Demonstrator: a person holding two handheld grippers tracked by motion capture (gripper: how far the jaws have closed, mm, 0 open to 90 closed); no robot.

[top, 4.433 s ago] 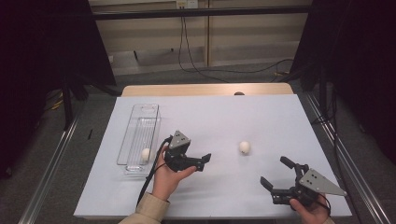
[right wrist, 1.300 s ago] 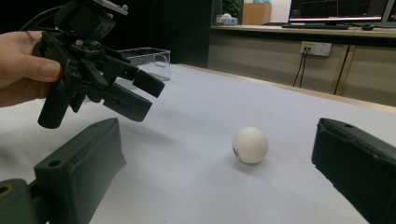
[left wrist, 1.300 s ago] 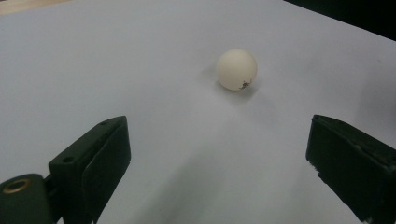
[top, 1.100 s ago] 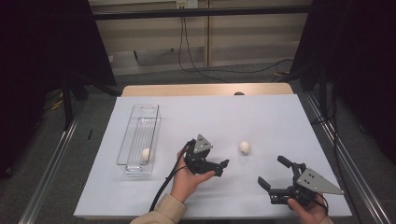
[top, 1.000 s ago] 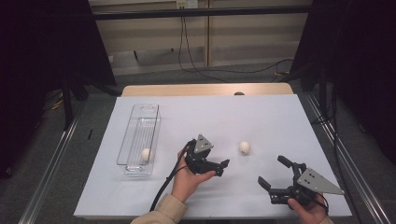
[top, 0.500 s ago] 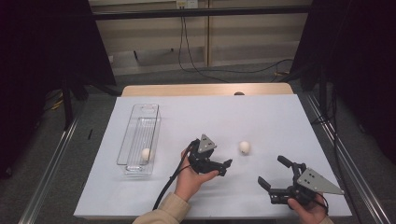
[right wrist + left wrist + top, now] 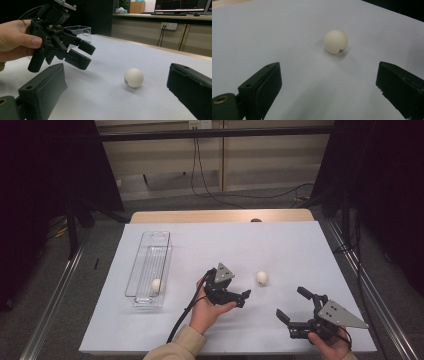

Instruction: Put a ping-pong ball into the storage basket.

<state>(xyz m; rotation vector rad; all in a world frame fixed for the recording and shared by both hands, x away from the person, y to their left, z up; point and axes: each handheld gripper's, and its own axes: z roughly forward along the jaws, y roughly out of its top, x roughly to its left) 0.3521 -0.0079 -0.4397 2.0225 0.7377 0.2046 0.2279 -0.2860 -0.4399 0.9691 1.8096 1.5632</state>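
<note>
A white ball (image 7: 261,278) (image 7: 335,41) (image 7: 133,77) lies on the white table, right of centre. My left gripper (image 7: 244,297) (image 7: 85,55) is open just left of the ball, pointing at it, nothing between its jaws. In the left gripper view the ball lies ahead of the spread jaws, a little way off. My right gripper (image 7: 294,309) is open near the front right edge, jaws wide, facing the ball from the front. A second white ball (image 7: 156,285) rests inside the clear tray (image 7: 144,270).
The clear plastic tray (image 7: 81,30) stands lengthwise at the table's left. A black cable (image 7: 182,317) trails from the left gripper toward the front edge. The wooden table edge (image 7: 220,215) runs along the back.
My left gripper has moved right from beside the tray toward the loose ball, staying open. The right gripper has kept its place.
</note>
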